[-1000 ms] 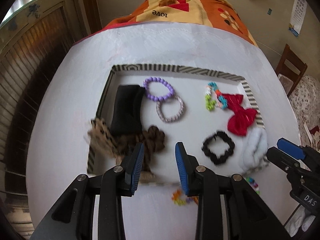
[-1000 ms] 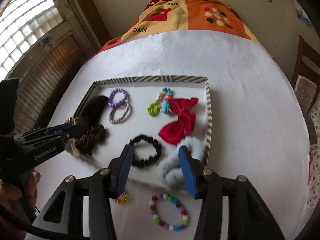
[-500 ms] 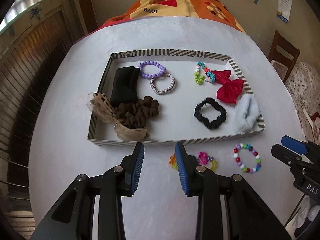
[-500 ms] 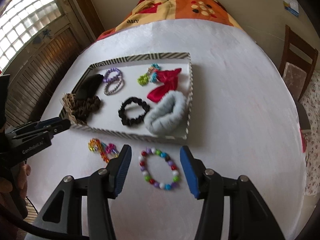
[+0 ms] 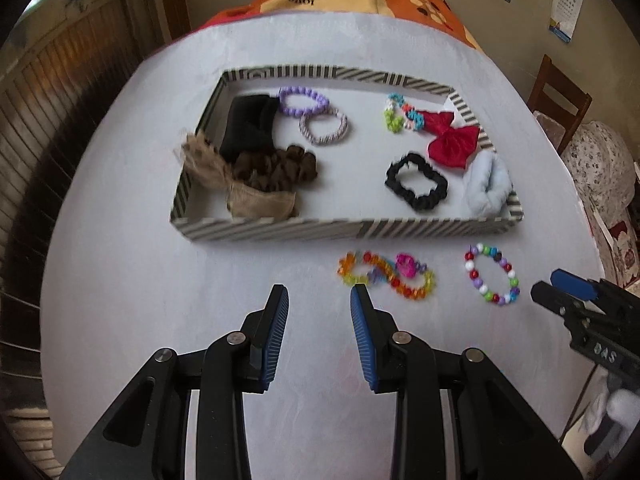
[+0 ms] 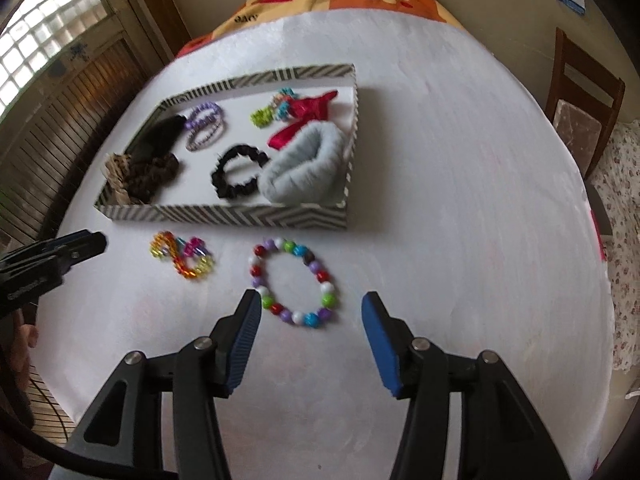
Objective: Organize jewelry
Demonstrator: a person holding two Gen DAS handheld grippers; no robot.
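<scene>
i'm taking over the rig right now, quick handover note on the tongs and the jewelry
Left tongs: open, empty, just short of the orange bead bracelet.
Right tongs: open, empty, the colourful bead bracelet lies ahead between the tips.
Both bracelets lie on the white table, in front of the striped tray.
Done: hair ties, bow and two bracelets already in the tray.
Left: pick up both loose bracelets and place them in the tray.

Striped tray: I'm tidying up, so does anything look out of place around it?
Yes. Two bracelets lie on the white tablecloth outside the striped tray: a round multicoloured bead bracelet and a twisted orange-and-pink bead bracelet. The other pieces lie inside.
</scene>
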